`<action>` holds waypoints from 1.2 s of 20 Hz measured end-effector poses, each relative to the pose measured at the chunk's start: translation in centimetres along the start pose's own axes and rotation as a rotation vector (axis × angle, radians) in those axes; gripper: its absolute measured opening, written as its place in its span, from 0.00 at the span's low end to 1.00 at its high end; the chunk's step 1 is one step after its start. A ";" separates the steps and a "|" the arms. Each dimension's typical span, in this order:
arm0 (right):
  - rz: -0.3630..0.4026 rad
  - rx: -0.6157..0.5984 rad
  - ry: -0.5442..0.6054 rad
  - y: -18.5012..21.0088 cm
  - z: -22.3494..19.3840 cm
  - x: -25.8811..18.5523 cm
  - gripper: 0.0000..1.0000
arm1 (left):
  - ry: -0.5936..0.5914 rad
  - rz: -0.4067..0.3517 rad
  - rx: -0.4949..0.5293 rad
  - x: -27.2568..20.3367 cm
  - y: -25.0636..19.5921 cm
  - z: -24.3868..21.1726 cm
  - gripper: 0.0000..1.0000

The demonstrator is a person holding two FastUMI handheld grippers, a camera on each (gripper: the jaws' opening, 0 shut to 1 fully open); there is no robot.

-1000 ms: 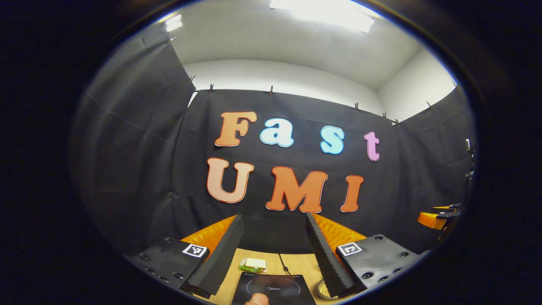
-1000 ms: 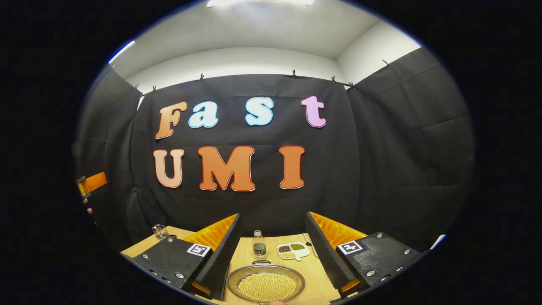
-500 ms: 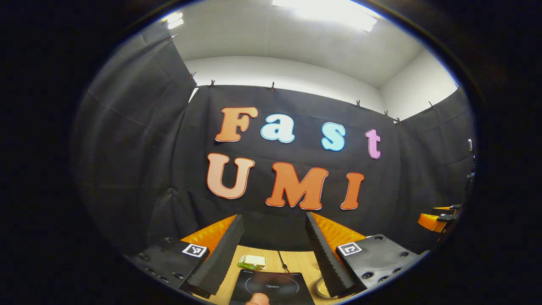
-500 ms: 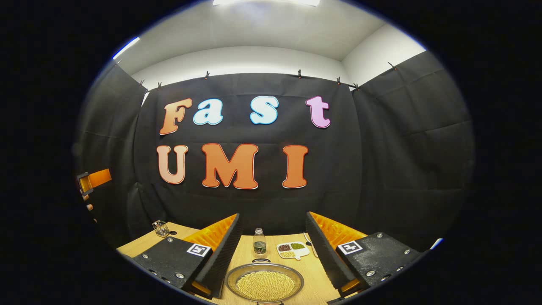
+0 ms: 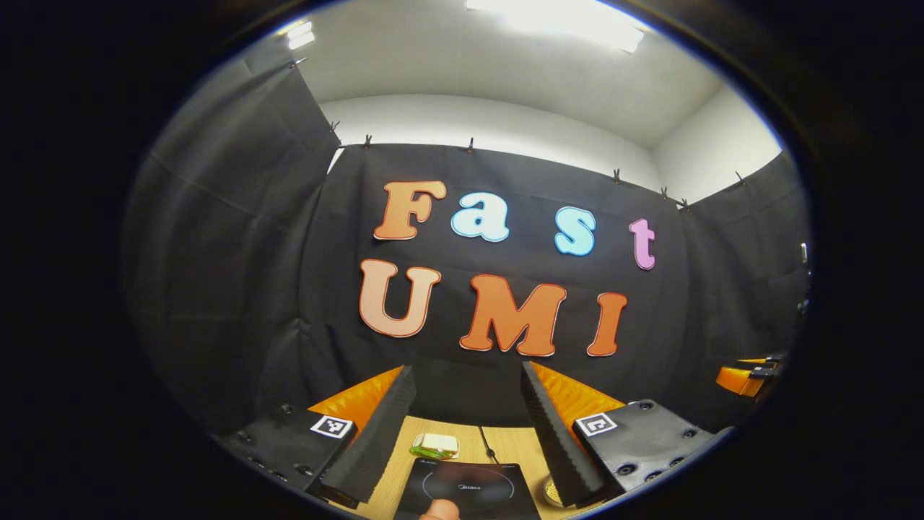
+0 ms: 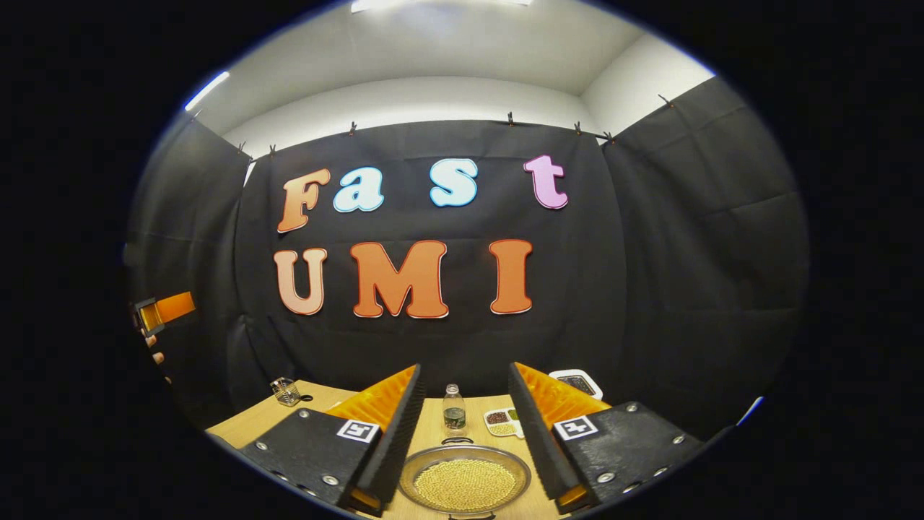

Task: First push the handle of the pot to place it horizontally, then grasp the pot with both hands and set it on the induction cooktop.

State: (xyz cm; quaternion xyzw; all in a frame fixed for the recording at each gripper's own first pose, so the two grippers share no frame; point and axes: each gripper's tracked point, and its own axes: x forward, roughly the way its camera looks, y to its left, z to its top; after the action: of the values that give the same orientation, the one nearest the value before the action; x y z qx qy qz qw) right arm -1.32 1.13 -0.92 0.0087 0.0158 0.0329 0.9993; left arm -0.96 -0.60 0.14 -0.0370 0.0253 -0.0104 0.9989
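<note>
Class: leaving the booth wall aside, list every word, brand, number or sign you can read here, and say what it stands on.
No text reads clearly.
Flat black induction cooktop: pale mark inside its ring, too blurred.
Small clear bottle: dark label, too small.
Green-and-white packet: print too small.
Left hand-held gripper and right hand-held gripper: square black-and-white coded markers, patterns rather than words.

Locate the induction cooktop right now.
In the left gripper view the induction cooktop lies on the table low between the left gripper fingers, just in front of a small sponge.
</note>
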 end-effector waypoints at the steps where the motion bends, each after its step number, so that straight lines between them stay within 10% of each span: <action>1: 0.014 0.015 0.006 0.5 -0.2 0.0 0.67 | 0.004 -0.002 -0.001 0.0 0.0 -0.1 0.96; 10: 0.058 -0.042 0.087 2.4 -5.0 -0.2 0.01 | 0.010 0.000 -0.002 -0.1 0.0 -0.4 0.99; 24: 0.137 -0.083 0.398 4.9 -21.5 -3.1 0.00 | 0.026 0.007 0.019 0.3 -0.4 -1.7 0.98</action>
State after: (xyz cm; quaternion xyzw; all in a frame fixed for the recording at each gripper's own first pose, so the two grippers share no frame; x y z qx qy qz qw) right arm -5.47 6.19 -22.21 -0.0382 0.2108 0.1023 0.9714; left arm -0.75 -1.10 -1.51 -0.0271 0.0384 -0.0079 0.9989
